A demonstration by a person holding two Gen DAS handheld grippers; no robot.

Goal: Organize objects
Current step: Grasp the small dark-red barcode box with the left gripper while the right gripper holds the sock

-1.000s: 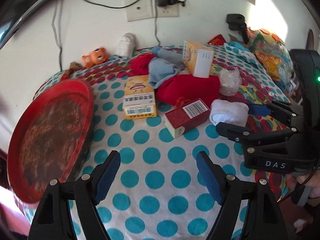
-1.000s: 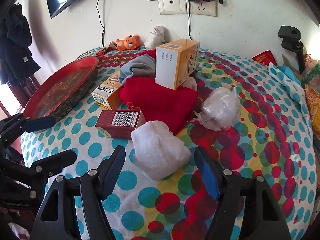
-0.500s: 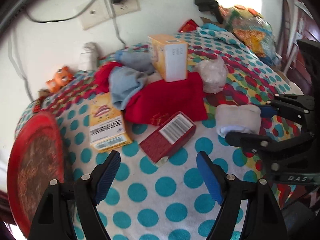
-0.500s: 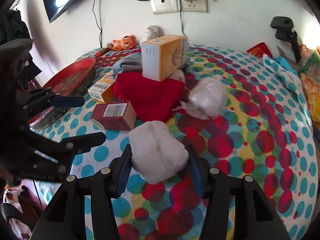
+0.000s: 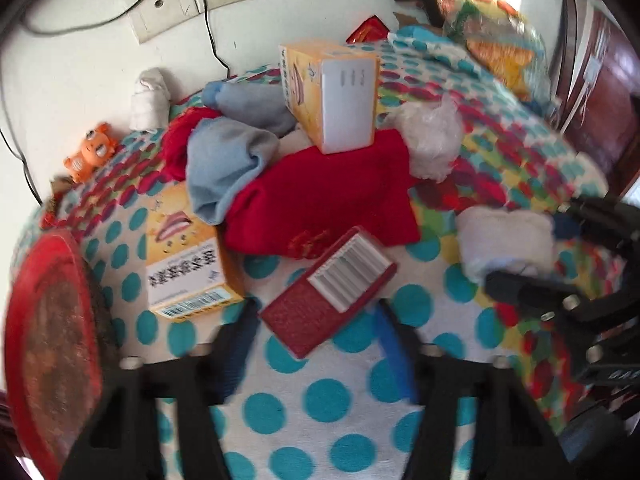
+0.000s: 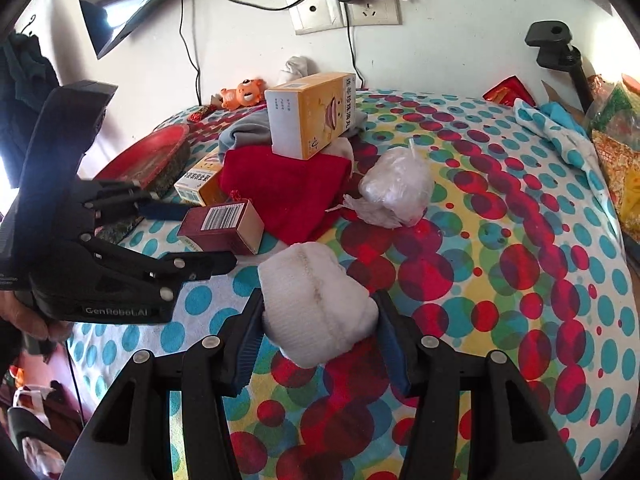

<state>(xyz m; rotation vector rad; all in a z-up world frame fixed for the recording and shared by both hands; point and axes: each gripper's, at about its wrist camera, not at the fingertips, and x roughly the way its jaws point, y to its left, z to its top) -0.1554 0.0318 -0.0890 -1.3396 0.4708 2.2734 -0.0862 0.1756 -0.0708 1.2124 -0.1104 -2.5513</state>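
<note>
Right gripper [image 6: 320, 332] clamping white sock [image 6: 316, 300]; left gripper [image 5: 316, 340] apart (astride red box [image 5: 328, 292]) | polka-dot cloth [image 6: 500, 280] rightward.

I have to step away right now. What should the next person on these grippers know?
Right gripper: shut on the white sock roll.
Left gripper: open, fingers either side of the dark red barcode box, not gripping.
Red tray sits at the left, nothing seen placed in it.
Still loose: red cloth, blue-grey socks, two yellow boxes, plastic bag wad.
</note>
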